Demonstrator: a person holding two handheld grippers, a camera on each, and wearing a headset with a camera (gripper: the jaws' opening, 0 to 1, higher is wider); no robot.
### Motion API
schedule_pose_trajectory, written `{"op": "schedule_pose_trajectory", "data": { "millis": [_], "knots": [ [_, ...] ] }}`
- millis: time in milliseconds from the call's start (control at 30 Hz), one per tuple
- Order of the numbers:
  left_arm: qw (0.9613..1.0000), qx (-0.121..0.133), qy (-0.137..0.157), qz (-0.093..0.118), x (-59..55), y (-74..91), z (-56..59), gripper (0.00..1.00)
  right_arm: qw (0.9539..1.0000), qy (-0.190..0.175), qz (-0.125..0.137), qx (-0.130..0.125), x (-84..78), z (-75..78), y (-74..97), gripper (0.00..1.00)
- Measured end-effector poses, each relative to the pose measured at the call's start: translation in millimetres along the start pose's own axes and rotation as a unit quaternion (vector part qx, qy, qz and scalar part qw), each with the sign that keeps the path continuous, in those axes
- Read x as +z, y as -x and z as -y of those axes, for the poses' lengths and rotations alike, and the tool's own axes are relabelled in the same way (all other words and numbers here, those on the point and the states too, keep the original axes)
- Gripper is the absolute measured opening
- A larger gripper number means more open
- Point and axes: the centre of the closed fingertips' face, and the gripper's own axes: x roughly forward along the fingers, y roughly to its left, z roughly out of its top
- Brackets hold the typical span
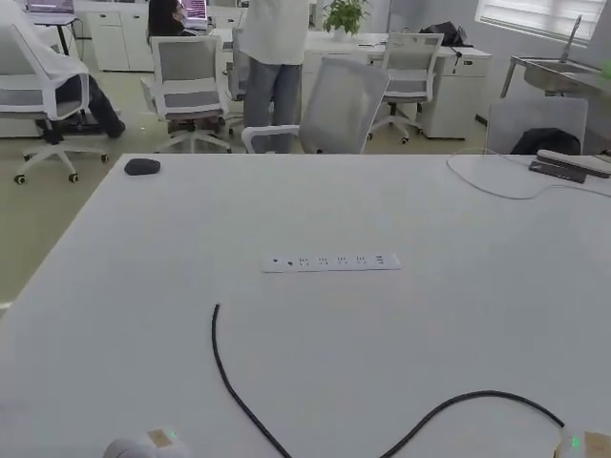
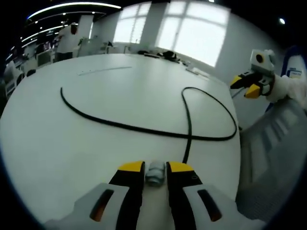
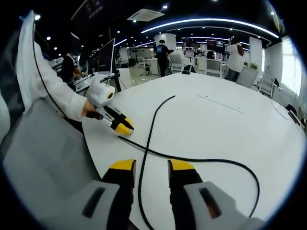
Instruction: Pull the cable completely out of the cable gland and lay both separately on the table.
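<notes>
White worktop point(image 1: 477, 315) spreads wide toward its far edge; left gripper point(image 2: 155, 166) pinches the gland point(image 2: 154, 175) in its fingers, right gripper point(image 3: 150, 167) straddles the cable point(image 3: 145, 151), fingers apart.

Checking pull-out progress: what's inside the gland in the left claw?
The gland sits clamped in the left claw; its bore is hidden. The cable runs up to one jaw tip, where its end is covered.

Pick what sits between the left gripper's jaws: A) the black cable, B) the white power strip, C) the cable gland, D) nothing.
C: in the left gripper view the small pale cable gland sits clamped between the yellow-tipped jaws of the left gripper.
</notes>
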Motion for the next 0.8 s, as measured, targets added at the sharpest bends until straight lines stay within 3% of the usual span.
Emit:
{"op": "schedule_pose_trajectory", "data": {
  "millis": [33, 133, 233, 267, 300, 333, 367, 533, 700, 800],
  "knots": [
    [0.9998, 0.008, 0.018, -0.003, 1.6, 2.6, -1.4, 0.21, 1.0000, 0.002, -0.002, 0.000, -0.3, 0.3, 0.3, 0.27],
    [0.9996, 0.009, 0.020, 0.016, 12.2, 13.9, 0.2, 0.25, 1.0000, 0.001, 0.001, 0.006, 3.1, -1.1, 0.3, 0.31],
    [0.9995, 0.017, 0.016, 0.021, 19.7, 30.6, -0.4, 0.30, 1.0000, 0.006, 0.000, 0.007, 5.8, -1.0, 2.0, 0.36],
    [0.9989, 0.025, 0.034, 0.022, 21.0, 35.4, -2.4, 0.33, 0.9999, 0.004, 0.000, 0.010, 6.2, -1.3, 2.2, 0.36],
    [0.9967, 0.033, 0.071, 0.023, 22.2, 43.7, -4.0, 0.37, 0.9998, -0.002, -0.006, 0.019, 4.9, -3.5, 2.6, 0.38],
    [0.9956, 0.031, 0.083, 0.031, 25.4, 49.4, -3.0, 0.43, 0.9997, -0.002, -0.017, 0.019, 1.7, -4.0, 3.8, 0.41],
    [0.9951, 0.029, 0.084, 0.044, 29.9, 59.3, -3.0, 0.47, 0.9996, 0.002, -0.022, 0.018, 0.2, -3.4, 4.6, 0.43],
    [0.9944, 0.042, 0.085, 0.048, 36.5, 101.9, -1.5, 0.62, 0.9985, 0.003, -0.050, 0.021, -10.2, -4.5, 12.6, 0.54],
    [0.9964, 0.040, 0.070, 0.027, 35.9, 141.0, 12.1, 0.69, 0.9952, -0.045, -0.083, 0.025, -25.1, -8.8, 27.2, 0.64],
    [0.9963, 0.042, 0.071, 0.024, 35.5, 157.1, 18.0, 0.72, 0.9939, -0.049, -0.098, 0.015, -33.8, -7.7, 36.4, 0.66]
  ]
}}
